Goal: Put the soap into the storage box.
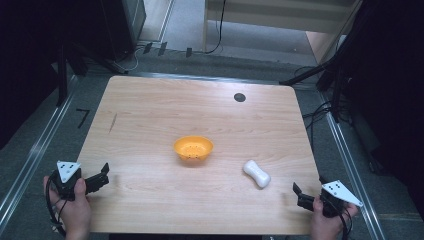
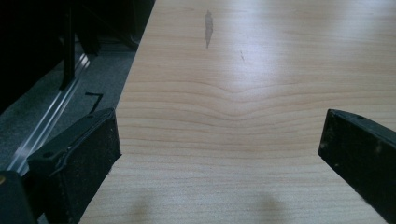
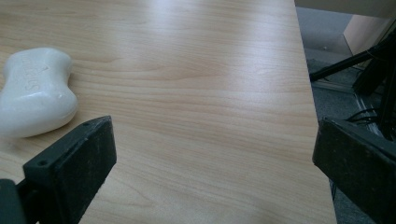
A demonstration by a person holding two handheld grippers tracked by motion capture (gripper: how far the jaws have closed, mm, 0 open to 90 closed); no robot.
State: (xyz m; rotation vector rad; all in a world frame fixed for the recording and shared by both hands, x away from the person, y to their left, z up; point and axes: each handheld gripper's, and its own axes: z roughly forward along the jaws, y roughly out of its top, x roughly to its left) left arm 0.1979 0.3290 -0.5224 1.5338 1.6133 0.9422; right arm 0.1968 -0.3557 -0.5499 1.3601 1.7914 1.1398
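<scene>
Where the high view looks down, a white soap bar [image 1: 257,173], waisted like a peanut and glossy, lies on the table [image 1: 150,115] just right of the orange bowl [image 1: 193,148], nearer the right gripper [image 1: 300,194]. Left gripper [image 1: 102,176] sits well left of the bowl. Both gripper views show fingers [image 2: 84,158] spread, pinching nothing; the right one shows faint embossed lettering on the soap.

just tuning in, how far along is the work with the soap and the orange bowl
Nothing looks done yet. The white soap bar lies on the wooden table, apart from the orange bowl, which looks empty. Nothing is in hand: the left gripper and right gripper sit at the near corners, jaws wide open around bare wood. The right gripper is nearest the soap, so grasping it and moving it probably all remains.
</scene>
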